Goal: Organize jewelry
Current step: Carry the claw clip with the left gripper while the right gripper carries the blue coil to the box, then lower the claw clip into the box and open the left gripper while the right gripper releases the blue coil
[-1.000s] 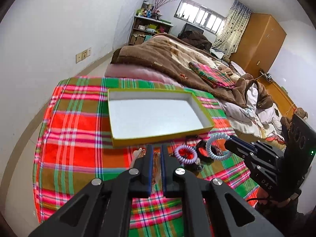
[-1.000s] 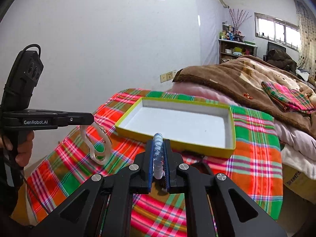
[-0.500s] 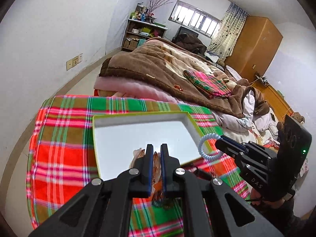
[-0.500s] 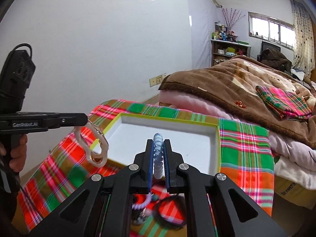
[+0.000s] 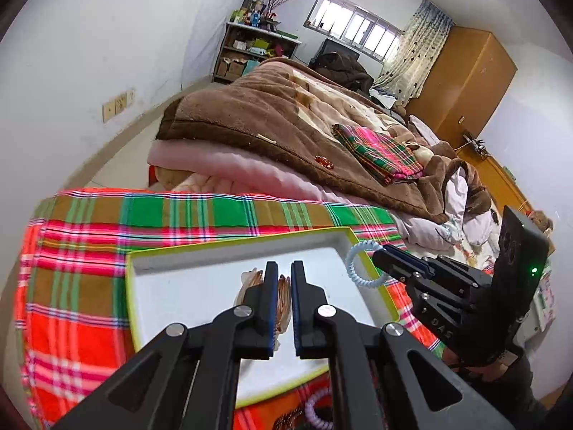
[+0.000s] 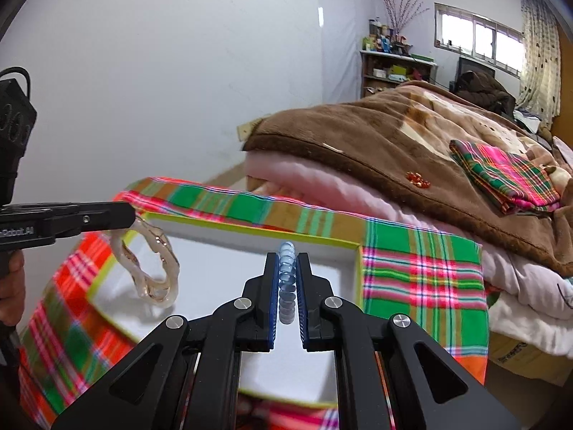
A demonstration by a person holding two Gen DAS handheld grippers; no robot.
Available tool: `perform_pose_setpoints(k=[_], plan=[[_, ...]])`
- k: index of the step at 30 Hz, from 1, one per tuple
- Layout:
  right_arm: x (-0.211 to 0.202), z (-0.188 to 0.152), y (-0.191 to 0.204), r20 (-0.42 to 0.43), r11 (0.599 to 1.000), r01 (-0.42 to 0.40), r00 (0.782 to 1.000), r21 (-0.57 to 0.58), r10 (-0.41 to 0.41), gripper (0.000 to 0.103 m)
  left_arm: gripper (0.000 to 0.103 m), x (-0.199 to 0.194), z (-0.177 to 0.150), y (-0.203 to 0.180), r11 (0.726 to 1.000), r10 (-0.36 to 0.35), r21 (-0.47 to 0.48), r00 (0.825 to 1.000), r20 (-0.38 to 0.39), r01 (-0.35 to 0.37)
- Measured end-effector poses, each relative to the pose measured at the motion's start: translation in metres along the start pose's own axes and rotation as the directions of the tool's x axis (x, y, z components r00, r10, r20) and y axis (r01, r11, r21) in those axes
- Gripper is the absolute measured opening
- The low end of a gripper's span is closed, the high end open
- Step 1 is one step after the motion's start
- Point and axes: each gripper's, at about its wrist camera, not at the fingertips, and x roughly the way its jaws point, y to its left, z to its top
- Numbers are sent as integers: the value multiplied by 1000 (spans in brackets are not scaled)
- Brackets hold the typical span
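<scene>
Both grippers, left (image 5: pixel 281 308) clenched on the amber bracelet (image 6: pixel 150 265) and right (image 6: pixel 287 286) on the blue coil bracelet (image 5: pixel 365 263), hung over the tray (image 5: pixel 215 251); best lowered close before letting go.

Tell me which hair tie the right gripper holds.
The pale blue coil, pinched in the right gripper. The left gripper holds a translucent peach one; a purple one lies outside the tray.

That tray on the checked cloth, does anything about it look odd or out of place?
Nothing stands out. The tray lies flat and bare, while each gripper holds a bracelet over it: a pale blue coil and a clear pinkish bangle.
</scene>
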Motion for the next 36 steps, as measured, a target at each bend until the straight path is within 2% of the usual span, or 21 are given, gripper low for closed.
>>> perform_pose_setpoints(k=[6, 10, 15, 20, 31, 36], plan=[[21, 5, -5, -36, 999, 44, 998, -20, -45, 10, 7, 19, 9, 13, 999, 11, -32, 1000, -7, -11], [33, 5, 1, -54, 995, 71, 996, -72, -75, 10, 8, 16, 10, 23, 999, 27, -42, 1000, 13, -27], [43, 1, 13, -74, 995, 39, 996, -95, -46, 10, 8, 10, 9, 40, 993, 114, -33, 993, 26, -113], [52, -3, 27, -91, 992, 16, 995, -124, -27, 10, 8, 11, 3, 60, 987, 150, -55, 989, 8, -149], [65, -8, 37, -122, 990, 0, 992, -143, -18, 10, 8, 25, -13, 77, 985, 139, -95, 989, -44, -143], [72, -10, 38, -159, 991, -40, 987, -129, 19, 10, 8, 27, -14, 77, 985, 137, -96, 989, -51, -141]])
